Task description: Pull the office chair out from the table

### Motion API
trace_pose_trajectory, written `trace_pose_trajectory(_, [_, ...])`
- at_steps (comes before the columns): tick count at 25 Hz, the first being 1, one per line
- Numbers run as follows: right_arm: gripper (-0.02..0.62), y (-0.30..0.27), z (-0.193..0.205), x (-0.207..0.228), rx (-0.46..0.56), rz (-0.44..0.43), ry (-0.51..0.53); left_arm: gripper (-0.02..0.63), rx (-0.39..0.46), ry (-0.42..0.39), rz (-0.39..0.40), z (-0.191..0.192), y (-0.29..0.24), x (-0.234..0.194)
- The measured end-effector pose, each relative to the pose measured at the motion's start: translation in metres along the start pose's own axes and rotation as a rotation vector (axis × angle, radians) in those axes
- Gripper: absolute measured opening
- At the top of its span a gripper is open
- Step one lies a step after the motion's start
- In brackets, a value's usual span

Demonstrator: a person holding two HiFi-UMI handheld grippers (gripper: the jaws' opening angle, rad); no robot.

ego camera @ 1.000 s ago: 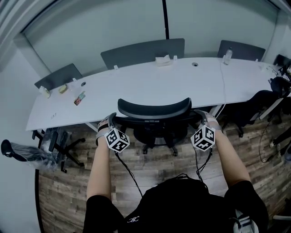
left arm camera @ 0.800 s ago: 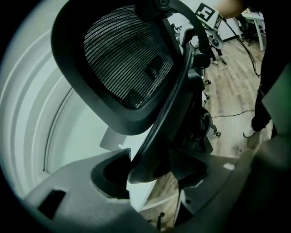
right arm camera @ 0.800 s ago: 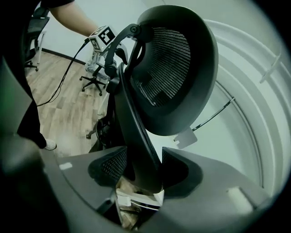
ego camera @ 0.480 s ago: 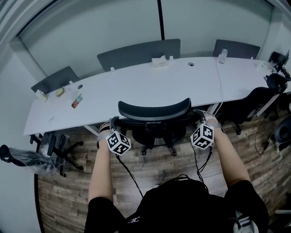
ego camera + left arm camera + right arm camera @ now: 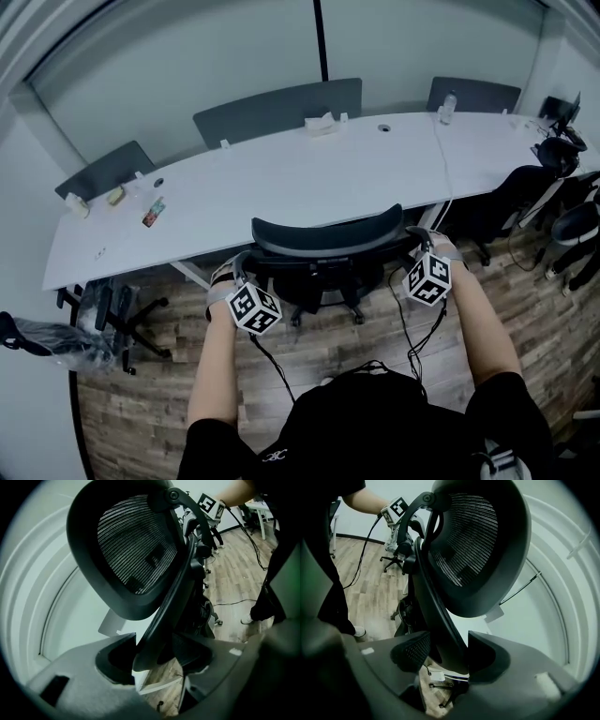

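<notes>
black mesh office chair (image 5: 323, 236): it stands close against the near edge of the long white curved table (image 5: 281, 178), with its back towards me. its wheeled base shows on the brown wood-plank floor (image 5: 141, 394), just on my side of the tabletop.
left claw (image 5: 159, 648): the jaws are partly apart and have just been closing. the dark curved frame bar (image 5: 173, 597) on the left side of the chair's back runs between them with the pads bearing on it, so i count it as held.
right claw (image 5: 447, 651): it stands at much the same width, clamped on the matching bar on the right side of the back, which passes between the ribbed pad and the opposite jaw.
step in hand: i judge that both sides are gripped and the pull is only beginning, since the chair has not yet come clear of the table.
next move: it calls for drawing both claws towards me together and level, so the castors roll straight back.
grip needed: both claws must keep firm pressure, because the bars are smooth and curved and could slide through.
risk: pulling harder on one side would likely swivel the seat instead of rolling the base.
room behind: my own body is just behind the chair, so i expect to step back as i pull.
</notes>
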State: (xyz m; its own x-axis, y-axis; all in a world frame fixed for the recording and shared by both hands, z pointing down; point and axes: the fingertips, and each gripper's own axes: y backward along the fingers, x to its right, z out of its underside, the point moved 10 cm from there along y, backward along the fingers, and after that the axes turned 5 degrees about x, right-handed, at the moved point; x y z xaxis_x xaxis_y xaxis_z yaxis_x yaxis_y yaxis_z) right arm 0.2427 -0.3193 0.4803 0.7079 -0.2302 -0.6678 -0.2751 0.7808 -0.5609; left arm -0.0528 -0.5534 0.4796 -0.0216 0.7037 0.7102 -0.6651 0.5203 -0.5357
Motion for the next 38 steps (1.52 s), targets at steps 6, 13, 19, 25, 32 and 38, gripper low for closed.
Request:
trace_pose_trajectory(6, [0.261,0.026,-0.005,-0.029,-0.051,0.028,-0.003,0.238,0.018,-0.016,0.045,0.010,0.034,0.017])
trace_pose_trajectory(13, [0.264,0.058,-0.003,-0.057,-0.056,0.041,-0.020,0.233,0.010,-0.032,0.058,0.013,0.068,0.042])
trace_pose_trajectory(19, [0.264,0.078,-0.001,-0.073,-0.068,0.023,-0.018,0.232,-0.026,-0.022,0.047,0.013,0.093,0.062])
trace_pose_trajectory(25, [0.262,0.104,0.006,-0.088,-0.041,0.013,0.004,0.235,-0.040,-0.003,0.029,0.011,0.120,0.085])
trace_pose_trajectory(32, [0.264,0.123,0.004,-0.109,-0.012,0.006,0.021,0.236,-0.037,0.027,-0.001,0.022,0.153,0.108])
trace_pose_trajectory(38, [0.262,0.144,0.008,-0.127,0.001,0.000,0.034,0.236,-0.052,0.049,-0.013,0.024,0.178,0.130])
